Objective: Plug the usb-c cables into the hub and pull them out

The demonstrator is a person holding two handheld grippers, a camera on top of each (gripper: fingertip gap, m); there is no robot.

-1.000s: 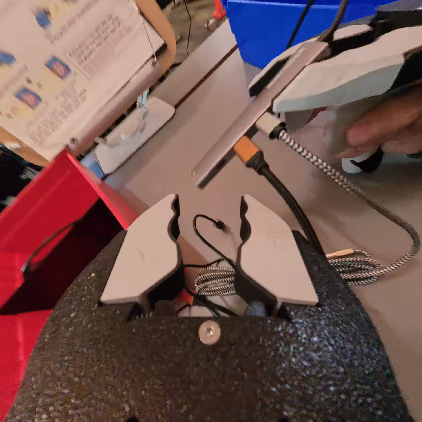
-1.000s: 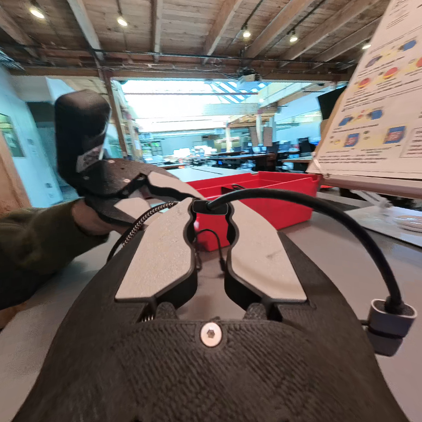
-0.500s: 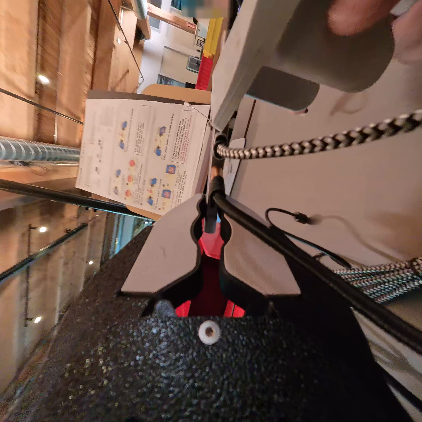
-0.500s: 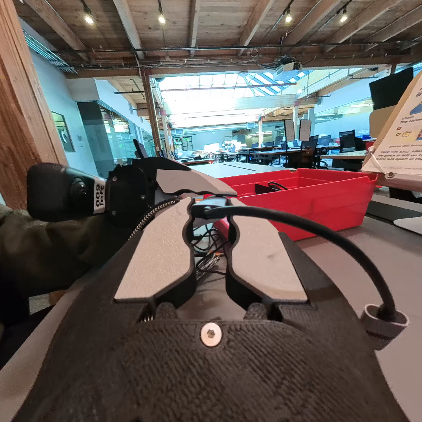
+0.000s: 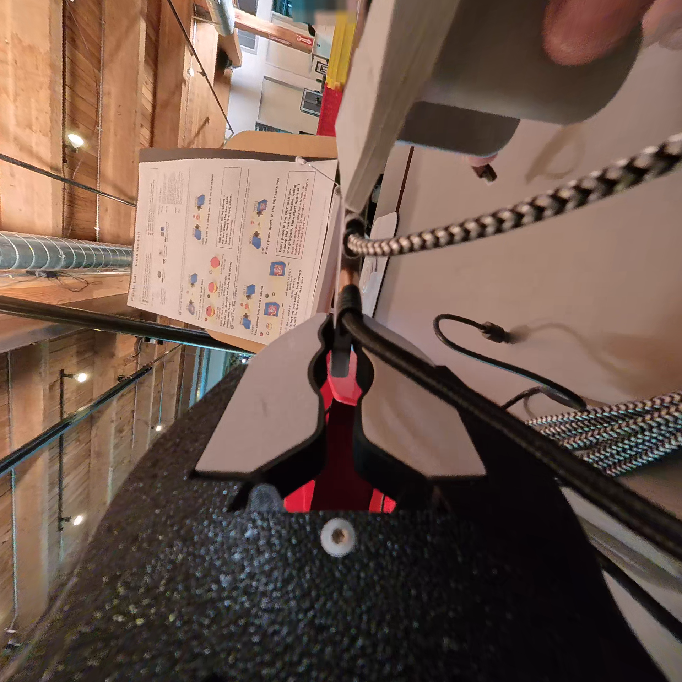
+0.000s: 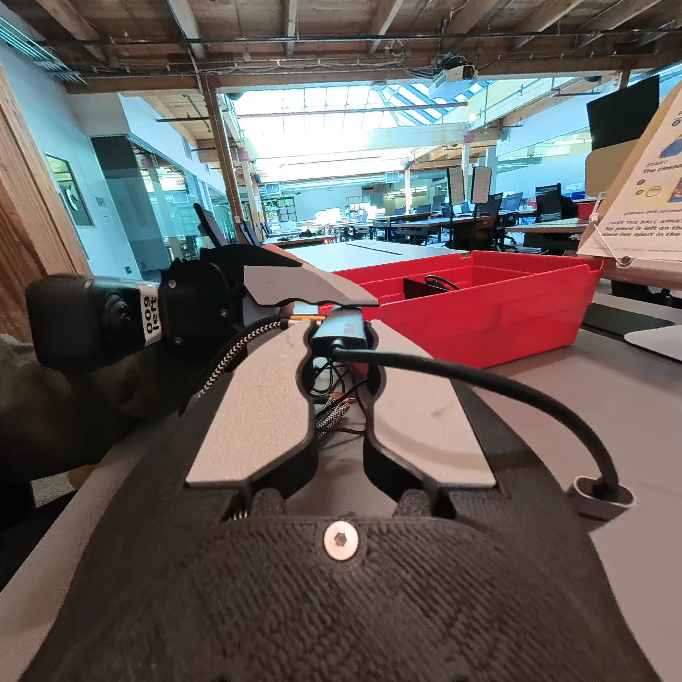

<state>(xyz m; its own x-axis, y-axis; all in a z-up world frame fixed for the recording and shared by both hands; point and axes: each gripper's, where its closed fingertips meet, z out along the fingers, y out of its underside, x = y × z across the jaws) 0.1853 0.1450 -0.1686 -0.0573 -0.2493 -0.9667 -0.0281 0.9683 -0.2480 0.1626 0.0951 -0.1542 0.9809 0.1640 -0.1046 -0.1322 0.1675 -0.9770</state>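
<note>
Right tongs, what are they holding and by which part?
The right tongs grip the grey hub at its cable end, where its black cord leaves.

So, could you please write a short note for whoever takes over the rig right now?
Left tool: shut on one end of the hub, right beside the plug of the black cable; the exact contact is hard to see.
Right tool: shut on the hub's other end, holding it above the table.
Cables: the black cable and the braided cable both look plugged into the hub.
Done: plugging in. Left: pull both cables out.
</note>
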